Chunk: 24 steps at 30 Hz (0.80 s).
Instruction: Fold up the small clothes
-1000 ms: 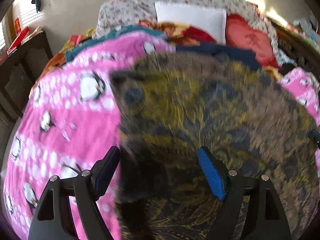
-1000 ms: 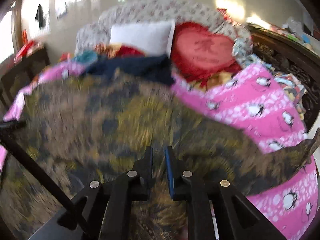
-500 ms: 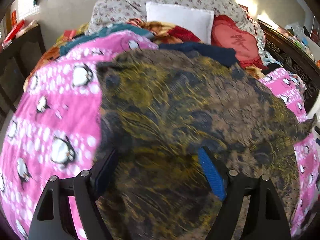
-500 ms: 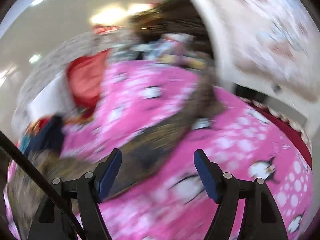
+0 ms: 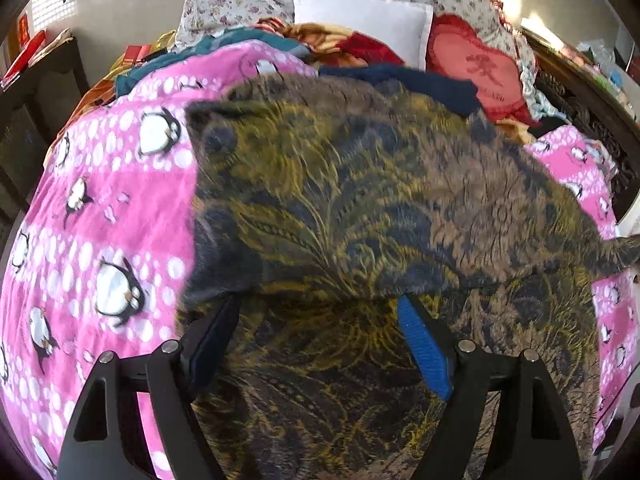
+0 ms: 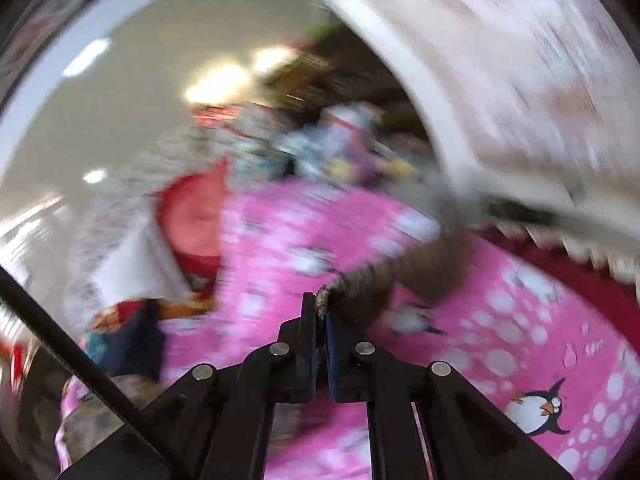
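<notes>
Heads up, your right gripper (image 6: 318, 312) is pinching just the edge of the shirt (image 5: 360, 200) while the left gripper (image 5: 318, 334) hangs wide open and empty above it, so a quick tug could yank that corner free.

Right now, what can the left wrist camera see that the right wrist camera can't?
Only the left wrist view shows the whole brown and yellow garment spread out, and the left gripper wide open over it. Only the right wrist view shows the right gripper shut on the garment's corner. Both show the pink penguin blanket, the red heart pillow and the white pillow.
</notes>
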{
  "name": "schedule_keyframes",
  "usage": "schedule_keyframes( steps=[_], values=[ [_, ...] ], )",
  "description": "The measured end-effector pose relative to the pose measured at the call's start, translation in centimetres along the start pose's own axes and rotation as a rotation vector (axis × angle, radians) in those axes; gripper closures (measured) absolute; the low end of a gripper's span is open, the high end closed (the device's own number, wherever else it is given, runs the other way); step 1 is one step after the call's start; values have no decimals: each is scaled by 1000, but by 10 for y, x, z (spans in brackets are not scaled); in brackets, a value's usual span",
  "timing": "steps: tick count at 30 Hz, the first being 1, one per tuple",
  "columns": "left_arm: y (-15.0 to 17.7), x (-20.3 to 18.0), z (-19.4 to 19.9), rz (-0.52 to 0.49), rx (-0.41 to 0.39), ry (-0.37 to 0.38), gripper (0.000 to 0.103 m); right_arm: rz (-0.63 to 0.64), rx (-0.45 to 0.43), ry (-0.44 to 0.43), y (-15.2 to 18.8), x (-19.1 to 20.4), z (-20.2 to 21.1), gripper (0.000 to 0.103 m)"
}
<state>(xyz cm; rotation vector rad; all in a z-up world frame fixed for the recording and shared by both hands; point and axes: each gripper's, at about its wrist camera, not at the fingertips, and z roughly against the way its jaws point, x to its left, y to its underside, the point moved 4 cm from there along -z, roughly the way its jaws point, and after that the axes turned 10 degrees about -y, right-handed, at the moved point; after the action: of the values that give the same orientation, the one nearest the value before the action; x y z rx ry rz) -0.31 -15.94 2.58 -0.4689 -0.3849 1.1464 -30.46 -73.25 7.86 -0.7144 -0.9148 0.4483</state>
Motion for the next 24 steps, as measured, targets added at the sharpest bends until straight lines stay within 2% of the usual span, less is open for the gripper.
schedule_keyframes(
  steps=[3,6,9,11,14,17,19,20,22,23,24],
  values=[
    [-11,19,18,64,-49,29,22,152,-16,-149,-11,92,19,98],
    [-16,36,34,101,-87,48,22,310,29,-313,4,198,19,98],
    [-20,55,45,125,-116,46,22,462,130,-508,49,305,4,98],
    [-23,68,48,156,-127,49,22,536,191,-583,86,355,-10,98],
    [-22,82,44,198,-119,58,22,641,339,-658,168,425,-51,98],
    [-18,83,34,209,-91,77,22,666,484,-643,241,447,-98,97],
    [-16,79,32,192,-83,85,22,622,645,-627,279,441,-122,87],
    [-16,76,32,173,-88,89,22,598,687,-628,286,436,-122,80],
    [-15,69,33,145,-101,93,22,579,678,-653,282,420,-106,76],
    [-16,65,33,129,-105,98,22,575,648,-653,270,411,-99,69],
    [-17,61,32,122,-106,105,21,563,610,-650,254,398,-90,52]
  ],
)
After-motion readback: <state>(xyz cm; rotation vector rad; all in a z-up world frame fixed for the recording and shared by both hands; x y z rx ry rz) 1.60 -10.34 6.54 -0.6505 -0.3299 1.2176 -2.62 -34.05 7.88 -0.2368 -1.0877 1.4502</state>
